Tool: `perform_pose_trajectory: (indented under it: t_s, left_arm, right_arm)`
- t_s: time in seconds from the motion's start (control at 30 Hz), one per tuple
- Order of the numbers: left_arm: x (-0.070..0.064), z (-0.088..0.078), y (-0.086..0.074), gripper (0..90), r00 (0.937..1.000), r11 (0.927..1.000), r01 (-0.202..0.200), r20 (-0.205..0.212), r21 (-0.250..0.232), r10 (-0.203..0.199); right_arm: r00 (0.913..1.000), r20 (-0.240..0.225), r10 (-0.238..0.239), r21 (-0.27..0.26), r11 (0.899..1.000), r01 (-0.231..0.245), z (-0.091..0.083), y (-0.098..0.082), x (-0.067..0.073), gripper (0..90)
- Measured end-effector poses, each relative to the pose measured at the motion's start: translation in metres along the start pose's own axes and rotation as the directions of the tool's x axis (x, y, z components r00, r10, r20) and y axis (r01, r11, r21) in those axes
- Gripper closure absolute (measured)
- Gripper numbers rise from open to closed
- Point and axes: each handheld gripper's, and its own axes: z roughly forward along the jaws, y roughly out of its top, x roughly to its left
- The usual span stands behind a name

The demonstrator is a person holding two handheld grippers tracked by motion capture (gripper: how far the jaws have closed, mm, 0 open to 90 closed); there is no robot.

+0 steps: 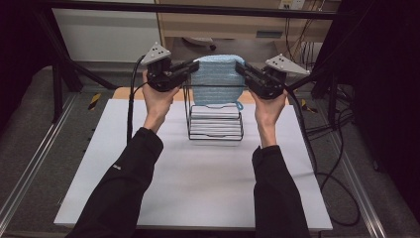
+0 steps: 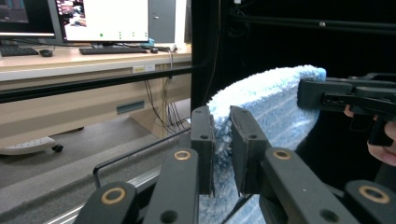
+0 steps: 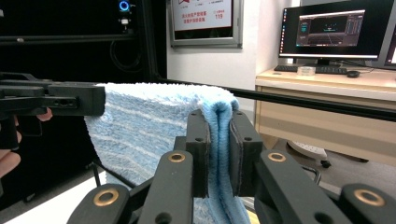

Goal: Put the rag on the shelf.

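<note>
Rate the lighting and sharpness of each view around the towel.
High view: the table is evenly lit, edges dark, slightly soft. Left gripper view: the towel is sharp against black, the far monitor overexposed. Right gripper view: towel pile crisp, near jaws a little soft, screens readable.

Blue towel (image 1: 218, 79) looking like fluffy terry cloth; rack (image 1: 215, 130) showing thin black wire; desk (image 1: 198, 188) looking matt white, smooth.

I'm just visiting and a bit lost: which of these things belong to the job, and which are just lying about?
In the job:
- blue towel
- left hand-held gripper, shut on the towel
- right hand-held gripper, shut on the towel
- wire rack beneath the towel

Just lying about:
- monitors
- keyboard
- floor cables
</note>
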Motion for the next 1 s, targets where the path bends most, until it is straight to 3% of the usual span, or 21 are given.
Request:
perform_pose_trajectory:
  t_s: [0.23, 0.67, 1.0]
  left_arm:
    - [-0.005, -0.003, -0.003, 79.7, 0.9997, 0.9997, -0.018, 0.016, 0.014, 0.018]
    - [-0.012, -0.011, -0.010, 79.3, 0.9993, 0.9988, -0.009, 0.037, 0.047, 0.007]
    - [-0.018, -0.015, -0.018, 79.2, 0.9986, 0.9957, -0.003, 0.052, 0.092, -0.002]
  right_arm:
    - [1.0000, -0.007, 0.006, 0.009, 1.000, -0.006, -0.004, -0.006, -0.001, 80.5]
    - [0.9994, -0.029, -0.020, 0.019, 1.000, 0.021, -0.012, -0.011, 0.002, 79.5]
    - [0.9981, -0.059, -0.019, 0.062, 0.998, 0.022, -0.024, -0.013, 0.004, 69.6]
